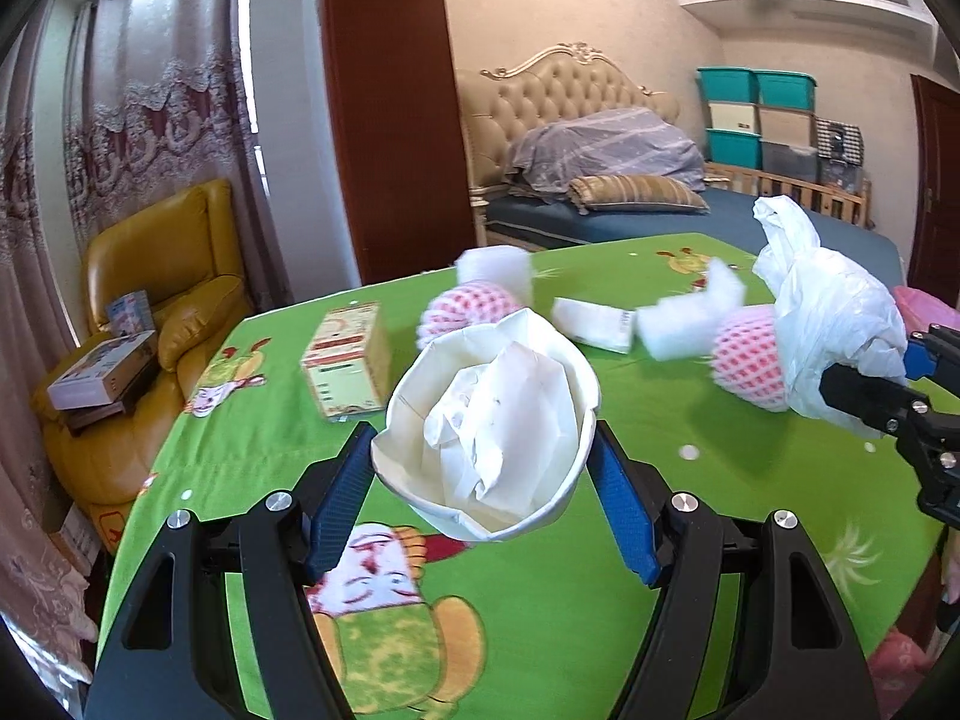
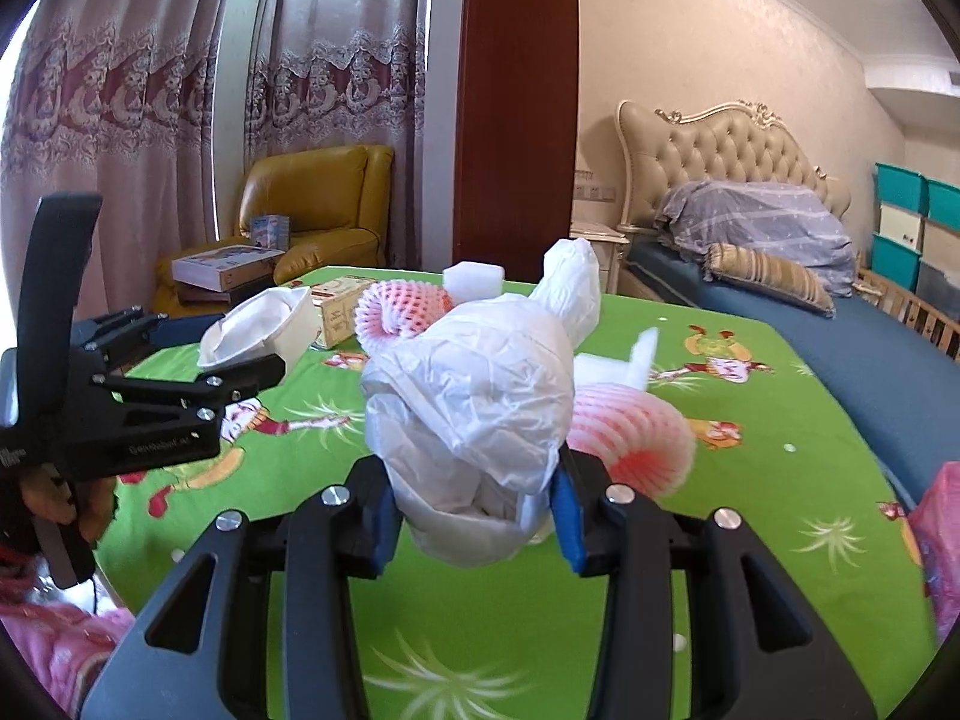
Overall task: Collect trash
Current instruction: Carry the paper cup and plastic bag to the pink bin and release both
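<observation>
1. Trash is filling both tools over a green cartoon-print tablecloth (image 1: pixel 540 630): we are seeing the left gripper (image 1: pixel 483 468) clamping a crumpled white paper bowl (image 1: pixel 489 420) between its blue pads, the jaws standing fairly wide around it, with wadded paper lying inside.
2. We are watching the right gripper (image 2: pixel 474 510) pinching a bunched white plastic bag (image 2: pixel 474 396) in a narrower grip, the bag bulging up and forward past the pads.
3. Beyond the bowl, more litter is lying on the cloth: a small carton (image 1: pixel 348 360), a pink foam fruit net (image 1: pixel 462 309), a white foam block (image 1: pixel 495 267) behind that net, a flat white packet (image 1: pixel 594 324) and further foam scraps (image 1: pixel 690 318).
4. A second pink net (image 2: pixel 630 432) is sitting just behind and to the right of the bag.
5. From the left wrist we are seeing the bag and the right tool at the picture's right edge; from the right wrist, the left tool with its bowl at the left, a person's hand (image 2: pixel 66 498) gripping it, and pink sleeves low in the corners.
</observation>
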Demonstrator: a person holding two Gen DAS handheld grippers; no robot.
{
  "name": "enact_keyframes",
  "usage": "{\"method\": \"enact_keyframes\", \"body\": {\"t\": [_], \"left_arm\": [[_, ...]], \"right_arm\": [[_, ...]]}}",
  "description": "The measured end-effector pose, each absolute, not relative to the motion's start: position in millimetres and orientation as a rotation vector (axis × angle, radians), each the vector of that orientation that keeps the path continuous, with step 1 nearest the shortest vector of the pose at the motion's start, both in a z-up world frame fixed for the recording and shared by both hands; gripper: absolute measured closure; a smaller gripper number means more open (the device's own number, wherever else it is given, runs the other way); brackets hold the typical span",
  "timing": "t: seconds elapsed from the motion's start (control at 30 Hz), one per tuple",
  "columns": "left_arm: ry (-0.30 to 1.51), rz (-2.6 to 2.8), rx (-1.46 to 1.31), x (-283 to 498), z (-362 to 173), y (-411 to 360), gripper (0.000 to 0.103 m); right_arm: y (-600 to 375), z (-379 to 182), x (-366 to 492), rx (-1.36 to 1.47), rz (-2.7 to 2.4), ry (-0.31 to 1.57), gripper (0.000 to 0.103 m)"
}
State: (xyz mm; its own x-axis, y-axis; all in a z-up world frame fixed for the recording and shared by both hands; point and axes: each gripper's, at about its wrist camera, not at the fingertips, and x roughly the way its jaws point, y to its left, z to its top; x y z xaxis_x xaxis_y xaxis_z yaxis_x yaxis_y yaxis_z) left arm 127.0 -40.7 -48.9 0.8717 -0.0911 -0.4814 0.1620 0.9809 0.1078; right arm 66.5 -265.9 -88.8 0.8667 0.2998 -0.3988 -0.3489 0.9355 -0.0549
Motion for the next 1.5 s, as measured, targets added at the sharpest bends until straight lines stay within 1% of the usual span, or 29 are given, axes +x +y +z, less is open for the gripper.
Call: {"method": "enact_keyframes", "body": {"t": [0.27,0.7,0.87,1.1,1.27,1.5], "left_arm": [[0.497,-0.255,0.133,114.0,-45.6,-71.4,0.035],[0.489,-0.43,0.222,109.5,-37.2,-143.4,0.035],[0.483,-0.538,0.254,111.9,-28.7,-186.4,0.035],[0.459,-0.718,0.276,117.0,-13.4,-267.2,0.035],[0.448,-0.814,0.304,121.3,-14.2,-322.1,0.035],[0.483,-0.954,0.27,132.2,-11.6,-398.4,0.035]], "right_arm": [[-306.5,-86.6,49.0,-0.1,0.274,0.373,0.063],[-386.2,-86.6,25.2,-0.075,0.122,0.363,0.063],[-428.2,-81.6,15.7,-0.061,0.037,0.358,0.063],[-503.2,-78.6,0.0,-0.051,-0.118,0.37,0.062],[-559.0,-82.5,-17.0,-0.016,-0.213,0.389,0.062],[-624.5,-84.8,-31.6,0.039,-0.286,0.41,0.062]]}}
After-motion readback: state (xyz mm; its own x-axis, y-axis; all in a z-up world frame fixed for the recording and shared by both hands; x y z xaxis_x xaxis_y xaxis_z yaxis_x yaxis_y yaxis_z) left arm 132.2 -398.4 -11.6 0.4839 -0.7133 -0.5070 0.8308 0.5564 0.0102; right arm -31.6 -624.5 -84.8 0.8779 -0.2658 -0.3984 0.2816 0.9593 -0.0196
